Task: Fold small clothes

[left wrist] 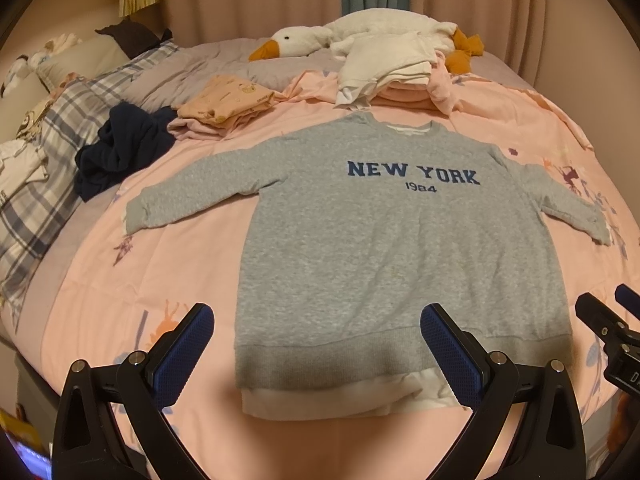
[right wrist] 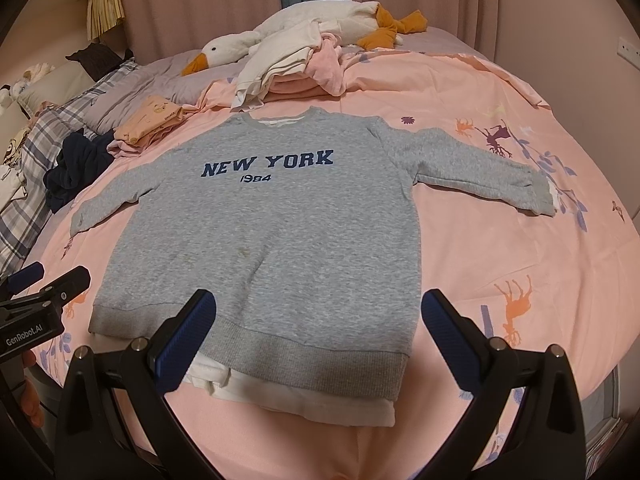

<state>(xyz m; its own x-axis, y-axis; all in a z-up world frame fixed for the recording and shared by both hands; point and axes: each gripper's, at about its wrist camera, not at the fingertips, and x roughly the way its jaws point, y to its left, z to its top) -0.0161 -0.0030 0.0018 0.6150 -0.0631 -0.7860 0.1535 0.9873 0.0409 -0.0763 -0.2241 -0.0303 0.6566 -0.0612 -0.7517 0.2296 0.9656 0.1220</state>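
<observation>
Now the grey sweatshirt [left wrist: 400,248] lies flat on the pink duvet [left wrist: 100,280], hem nearest, collar away. Both claws, left gripper [left wrist: 316,344] and right gripper [right wrist: 320,332], gape empty above the hem (each nearer its own corner).

We see a grey sweatshirt [left wrist: 384,248] of matt, nubbly knit cloth with a ribbed hem. The pink bedsheet [left wrist: 200,280] under it is smooth cotton-like cloth. Our gripper fingers [right wrist: 188,344] wear dimpled blue rubbery pads on matt black plastic.
</observation>
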